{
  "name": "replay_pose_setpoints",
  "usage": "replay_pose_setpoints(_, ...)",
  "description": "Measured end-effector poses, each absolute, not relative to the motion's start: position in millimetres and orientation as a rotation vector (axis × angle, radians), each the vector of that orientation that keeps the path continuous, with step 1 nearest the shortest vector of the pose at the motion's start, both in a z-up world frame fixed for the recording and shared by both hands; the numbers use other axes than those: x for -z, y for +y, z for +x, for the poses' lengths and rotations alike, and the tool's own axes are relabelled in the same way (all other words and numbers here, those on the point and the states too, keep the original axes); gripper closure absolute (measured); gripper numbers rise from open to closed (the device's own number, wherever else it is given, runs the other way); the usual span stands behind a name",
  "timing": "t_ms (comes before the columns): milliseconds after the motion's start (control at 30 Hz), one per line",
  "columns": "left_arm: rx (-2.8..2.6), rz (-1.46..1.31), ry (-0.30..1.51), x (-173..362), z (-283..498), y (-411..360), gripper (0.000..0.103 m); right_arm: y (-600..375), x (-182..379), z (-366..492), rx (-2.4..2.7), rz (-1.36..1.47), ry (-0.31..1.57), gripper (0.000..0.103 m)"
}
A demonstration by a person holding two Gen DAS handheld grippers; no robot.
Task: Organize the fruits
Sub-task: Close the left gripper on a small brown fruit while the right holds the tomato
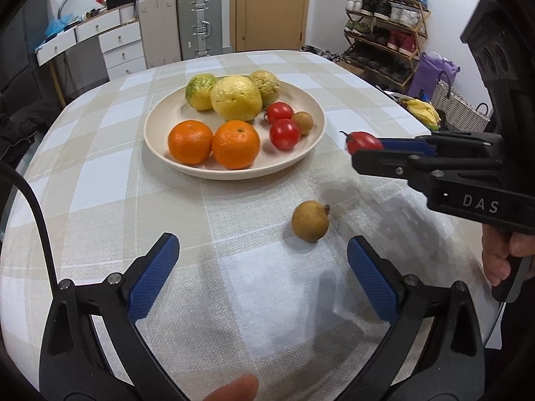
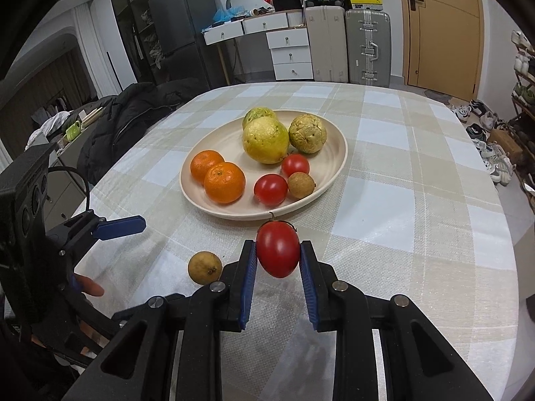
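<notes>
While the right tongs (image 2: 278,255) are clamped on a red tomato (image 2: 278,253) held just above the desk (image 2: 418,200), near the plate (image 2: 337,163) rim, the left tongs (image 1: 263,269) stand wide apart w/ nothing between the pads. Count on the plate: 2 oranges (image 2: 224,182), 3 yellow-green round fruits (image 2: 265,140), 2 tomatoes (image 2: 271,188) and 1 small brown fruit (image 2: 301,185), which touches a tomato near the rim. 1 more small brown fruit (image 1: 310,221) lies loose on the checked cloth, just ahead of the left tongs, a bit to the right pad's side, not touching. Plate still has bare room at front-left, btw the oranges and the rim. Desk around the plate is open cloth on all sides; its far edge is well apart from the plate.
</notes>
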State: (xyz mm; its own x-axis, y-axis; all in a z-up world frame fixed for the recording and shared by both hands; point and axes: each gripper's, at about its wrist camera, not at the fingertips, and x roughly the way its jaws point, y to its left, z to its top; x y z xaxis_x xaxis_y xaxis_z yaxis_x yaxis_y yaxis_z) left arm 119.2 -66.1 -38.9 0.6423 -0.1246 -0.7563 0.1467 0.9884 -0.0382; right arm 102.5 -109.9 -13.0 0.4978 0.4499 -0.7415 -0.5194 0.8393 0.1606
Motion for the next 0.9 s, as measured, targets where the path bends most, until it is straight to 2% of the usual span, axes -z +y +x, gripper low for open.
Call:
replay_pose_setpoints(67, 0.168, 0.048, 0.860, 40, 120, -71, 0.012, -110, 13, 102, -0.587, -0.089, 0.870, 0.077)
replay_pose_setpoints(133, 0.182, 0.064, 0.871, 42, 122, -75, 0.024, -109, 13, 103, -0.586, -0.089, 0.869, 0.077)
replay_pose_setpoints(233, 0.194, 0.076, 0.890, 45, 126, -81, 0.033, -110, 12, 103, -0.585, -0.084, 0.865, 0.077)
replay_pose_setpoints(500, 0.243, 0.095, 0.918, 53, 137, -94, 0.051, -117, 8, 105, -0.577, -0.072, 0.856, 0.077)
replay_pose_setpoints(667, 0.264, 0.086, 0.910, 53, 138, -96, 0.078, -120, 7, 105, -0.572, -0.066, 0.855, 0.077)
replay_pose_setpoints(900, 0.262, 0.044, 0.892, 48, 134, -86, 0.080, -118, 8, 104, -0.573, -0.073, 0.858, 0.077)
